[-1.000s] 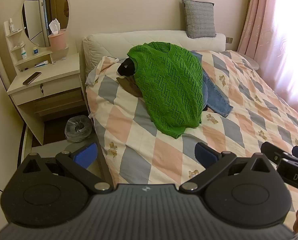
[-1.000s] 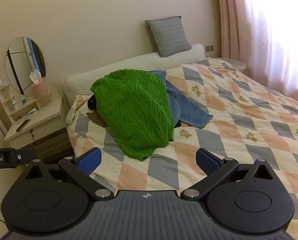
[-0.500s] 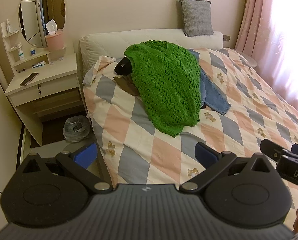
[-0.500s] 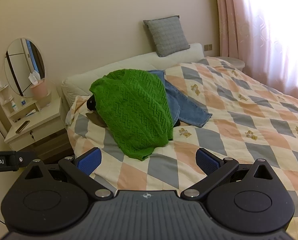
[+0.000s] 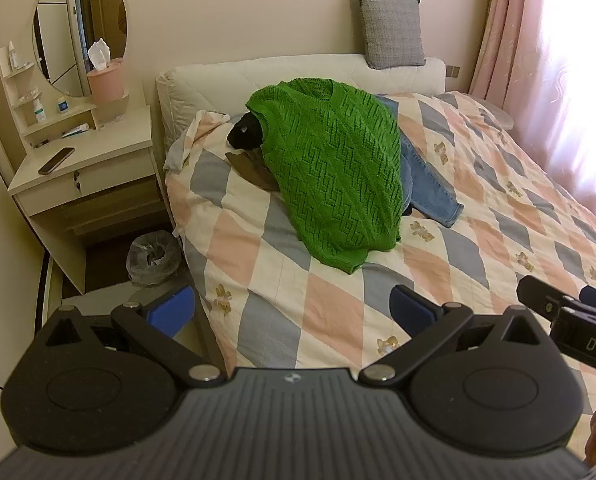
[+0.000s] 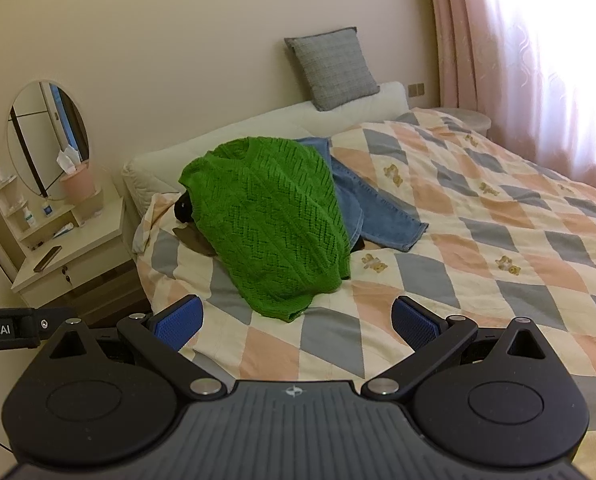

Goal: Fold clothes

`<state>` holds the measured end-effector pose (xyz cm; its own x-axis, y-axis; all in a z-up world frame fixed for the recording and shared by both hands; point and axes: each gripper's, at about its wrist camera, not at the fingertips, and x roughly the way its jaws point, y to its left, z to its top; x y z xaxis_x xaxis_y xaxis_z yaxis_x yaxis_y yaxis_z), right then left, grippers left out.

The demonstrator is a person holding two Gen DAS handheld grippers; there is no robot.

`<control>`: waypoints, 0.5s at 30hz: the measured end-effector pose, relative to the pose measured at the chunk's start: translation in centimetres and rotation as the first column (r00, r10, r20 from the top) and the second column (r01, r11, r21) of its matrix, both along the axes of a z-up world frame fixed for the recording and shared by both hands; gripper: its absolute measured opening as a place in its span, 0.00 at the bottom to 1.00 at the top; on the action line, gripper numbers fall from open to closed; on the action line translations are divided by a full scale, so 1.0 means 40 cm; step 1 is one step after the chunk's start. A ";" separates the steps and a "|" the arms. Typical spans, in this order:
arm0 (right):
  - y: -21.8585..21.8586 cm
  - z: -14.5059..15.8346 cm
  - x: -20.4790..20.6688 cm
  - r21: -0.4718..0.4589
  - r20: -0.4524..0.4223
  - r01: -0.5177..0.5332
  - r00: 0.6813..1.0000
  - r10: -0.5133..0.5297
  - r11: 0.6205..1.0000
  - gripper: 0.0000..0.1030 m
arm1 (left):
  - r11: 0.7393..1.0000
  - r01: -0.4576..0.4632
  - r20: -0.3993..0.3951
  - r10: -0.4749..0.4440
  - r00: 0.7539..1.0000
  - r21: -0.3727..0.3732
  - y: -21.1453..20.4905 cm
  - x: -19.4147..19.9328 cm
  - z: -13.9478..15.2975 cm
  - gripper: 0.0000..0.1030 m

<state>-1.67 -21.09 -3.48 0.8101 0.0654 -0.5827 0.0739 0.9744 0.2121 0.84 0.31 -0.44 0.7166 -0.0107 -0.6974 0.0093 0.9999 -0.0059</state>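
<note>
Several garments lie heaped unfolded at the bed's (image 5: 338, 320) far left: green sweater (image 5: 334, 168) over jeans (image 5: 430, 188), perhaps others beneath. Left gripper (image 5: 291, 306) and right gripper (image 6: 298, 320) gape wide, empty.

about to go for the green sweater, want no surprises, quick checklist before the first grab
1. Left tool open, nothing held: ok.
2. Right tool open, nothing held: ok.
3. Green sweater on top of the pile, nothing on it: ok.
4. Near hem exposed toward both tools: ok.
5. Jeans partly under the sweater, may drag along: not ok.
6. What the dark items beneath are: cannot tell.
</note>
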 end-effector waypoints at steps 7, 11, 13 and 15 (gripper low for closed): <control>0.000 -0.005 0.015 0.008 -0.007 -0.002 1.000 0.002 1.000 1.00 | 1.000 0.001 -0.007 -0.001 1.000 0.010 0.002 0.017 -0.001 1.00; 0.000 -0.008 0.021 0.016 -0.010 -0.001 1.000 0.001 1.000 1.00 | 1.000 0.006 -0.025 -0.006 1.000 0.012 0.008 0.031 -0.013 1.00; -0.001 -0.010 0.023 0.021 -0.012 0.000 1.000 0.000 1.000 1.00 | 1.000 0.011 -0.042 -0.011 0.999 0.011 0.012 0.041 -0.023 1.00; 0.001 -0.011 0.026 0.028 -0.015 0.003 1.000 -0.002 1.000 1.00 | 1.000 0.016 -0.059 -0.016 0.998 0.010 0.015 0.052 -0.034 1.00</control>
<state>-0.61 -21.04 -3.93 0.8014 0.0797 -0.5929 0.0797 0.9680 0.2380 2.92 0.92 -1.80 0.6738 -0.0141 -0.7388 0.0252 0.9997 0.0039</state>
